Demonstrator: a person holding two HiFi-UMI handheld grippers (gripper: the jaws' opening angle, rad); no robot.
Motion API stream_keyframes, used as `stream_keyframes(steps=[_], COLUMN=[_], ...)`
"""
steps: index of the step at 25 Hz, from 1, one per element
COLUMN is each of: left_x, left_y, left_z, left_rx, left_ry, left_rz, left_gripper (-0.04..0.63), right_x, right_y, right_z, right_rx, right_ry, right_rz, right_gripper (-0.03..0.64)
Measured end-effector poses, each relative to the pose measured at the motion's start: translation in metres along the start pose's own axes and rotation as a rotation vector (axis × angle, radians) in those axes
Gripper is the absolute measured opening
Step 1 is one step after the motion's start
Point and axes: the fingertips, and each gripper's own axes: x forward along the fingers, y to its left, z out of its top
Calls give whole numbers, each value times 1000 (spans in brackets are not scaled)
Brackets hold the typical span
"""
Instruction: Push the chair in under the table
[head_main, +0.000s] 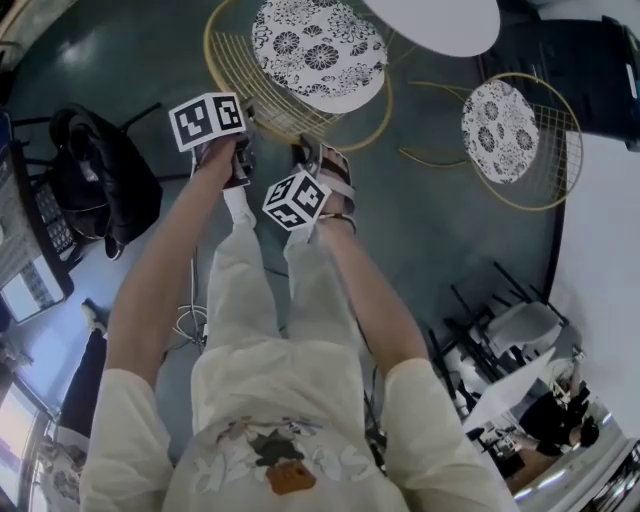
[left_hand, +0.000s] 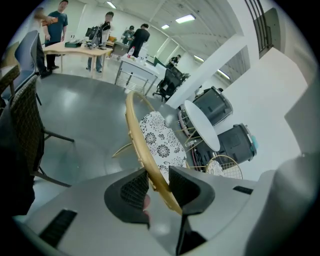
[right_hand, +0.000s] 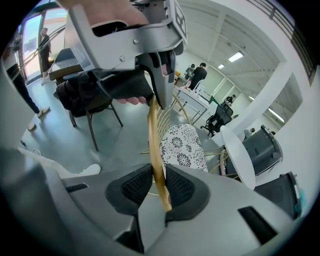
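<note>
The chair has a gold wire frame and a round black-and-white patterned cushion (head_main: 315, 50). It stands in front of me, next to the round white table (head_main: 440, 20). Both grippers clamp the gold top rim (head_main: 275, 128) of its back. My left gripper (left_hand: 155, 184) is shut on the rim (left_hand: 145, 150), which runs up between its ribbed pads. My right gripper (right_hand: 157, 182) is shut on the same rim (right_hand: 154, 135) a little further along. The left gripper (right_hand: 152, 97) also shows in the right gripper view, gripping the rim above. In the head view the left gripper (head_main: 243, 142) and right gripper (head_main: 312, 152) sit side by side.
A second gold chair with a patterned cushion (head_main: 510, 130) stands to the right of the table. A black chair with a dark bag (head_main: 100, 180) is at my left, cables (head_main: 190, 320) lie on the floor by my legs. Dark bins (head_main: 590, 70) stand behind the table. People (left_hand: 100, 30) stand at desks far off.
</note>
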Motion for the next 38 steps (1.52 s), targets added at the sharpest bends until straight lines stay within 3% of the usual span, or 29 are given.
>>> stream_keyframes(steps=[7,13,20,29,38], left_x=[3,-1,-19,-74,-145], left_y=[4,3,-2,2,-40], left_z=[12,8,0,-38,-57], left_rx=[29,14,45,37,95], left_ry=[-9,-29,-50,-62,-150], left_rz=[-18,-53,-59,-19,-24], left_gripper=[120,120,130,130,129], right_x=[7,-1,-25,-72,-138], right_y=[-1,4,3,-7,-28], right_z=[10,1,0,3,10], right_rx=[36,-32,-5,50,179], right_ry=[-13,6,-70,-126,-192], right_rz=[-14,-29,-4,-14,-28], right_gripper=[78,78,80,78,44])
